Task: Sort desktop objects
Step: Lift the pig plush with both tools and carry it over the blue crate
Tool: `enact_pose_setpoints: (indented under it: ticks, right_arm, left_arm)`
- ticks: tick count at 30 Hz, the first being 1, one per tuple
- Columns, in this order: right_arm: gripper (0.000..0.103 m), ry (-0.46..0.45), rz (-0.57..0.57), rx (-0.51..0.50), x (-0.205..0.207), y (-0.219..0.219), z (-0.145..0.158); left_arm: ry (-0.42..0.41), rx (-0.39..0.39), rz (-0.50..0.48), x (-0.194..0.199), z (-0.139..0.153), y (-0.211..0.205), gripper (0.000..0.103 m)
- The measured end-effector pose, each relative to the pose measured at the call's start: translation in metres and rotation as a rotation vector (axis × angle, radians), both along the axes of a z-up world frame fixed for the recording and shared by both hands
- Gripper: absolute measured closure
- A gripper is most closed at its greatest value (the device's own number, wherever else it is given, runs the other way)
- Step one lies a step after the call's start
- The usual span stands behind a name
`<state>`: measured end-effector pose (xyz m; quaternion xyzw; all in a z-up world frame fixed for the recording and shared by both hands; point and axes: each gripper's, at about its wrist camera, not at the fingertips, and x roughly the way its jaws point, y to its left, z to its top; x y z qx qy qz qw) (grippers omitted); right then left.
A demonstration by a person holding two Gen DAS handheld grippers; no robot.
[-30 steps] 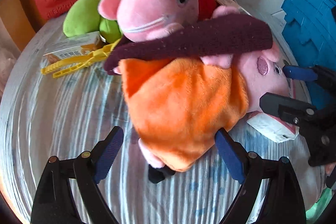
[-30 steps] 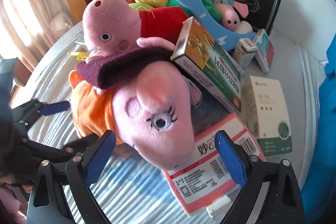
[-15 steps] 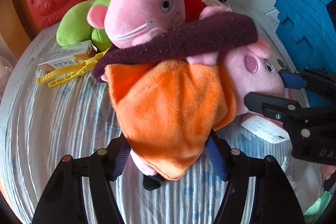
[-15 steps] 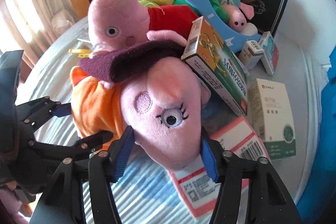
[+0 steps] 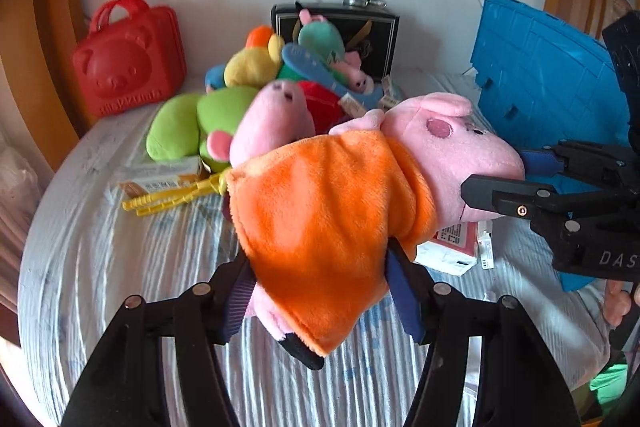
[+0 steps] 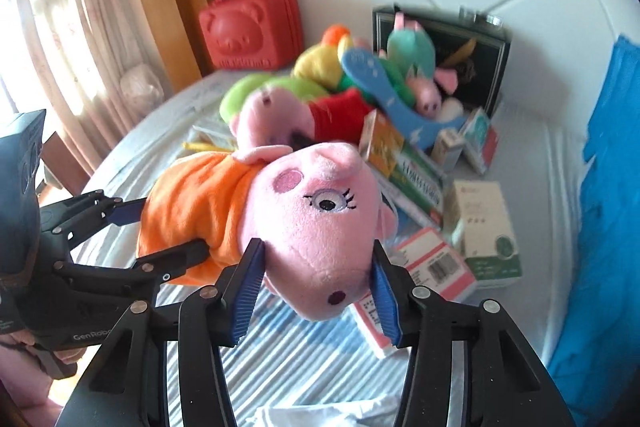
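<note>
Your pig plush hangs above the surface; toy pile behind it, case behind-left, boxes right

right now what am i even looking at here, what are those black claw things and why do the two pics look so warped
Each black claw is a hand-held gripper that a person carries, one per hand, with a wide-angle camera looking along its two fingers, hence the warping. One picture is from the left hand-held gripper, the other from the right hand-held gripper. Both have just been closing and now squeeze the same pink pig plush: the left on its orange dress, the right on its head. Below it is a striped cloth with more plush toys, small cartons, a yellow plastic clip and a red bear case at the back.
</note>
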<state>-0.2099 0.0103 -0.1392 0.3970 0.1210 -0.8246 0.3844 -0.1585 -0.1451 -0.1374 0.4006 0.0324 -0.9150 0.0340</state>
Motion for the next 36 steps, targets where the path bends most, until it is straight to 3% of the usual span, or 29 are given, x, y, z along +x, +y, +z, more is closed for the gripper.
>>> enact_pose_setpoints:
  ticks: [4,10,23,29,36]
  right_arm:
    - [0.054,0.031,-0.006,-0.013,0.011,0.004,0.012]
    - [0.056,0.122,0.000,-0.054,0.030,0.015,0.045]
    - [0.056,0.319,-0.126,-0.093,0.031,0.064,0.157]
    - [0.056,0.395,-0.209,-0.099,0.024,0.121,0.205]
    - [0.056,0.400,-0.348,-0.084,-0.007,0.221,0.241]
  left_arm:
    - [0.025,-0.009,0.002,0.012,0.011,0.005,0.043]
    - [0.125,-0.044,-0.003,0.024,0.048,0.010,0.043]
    - [0.360,-0.085,-0.137,0.000,0.153,0.061,0.043]
    - [0.431,-0.088,-0.244,-0.025,0.203,0.120,0.043]
    - [0.417,-0.070,-0.392,-0.079,0.240,0.229,0.043]
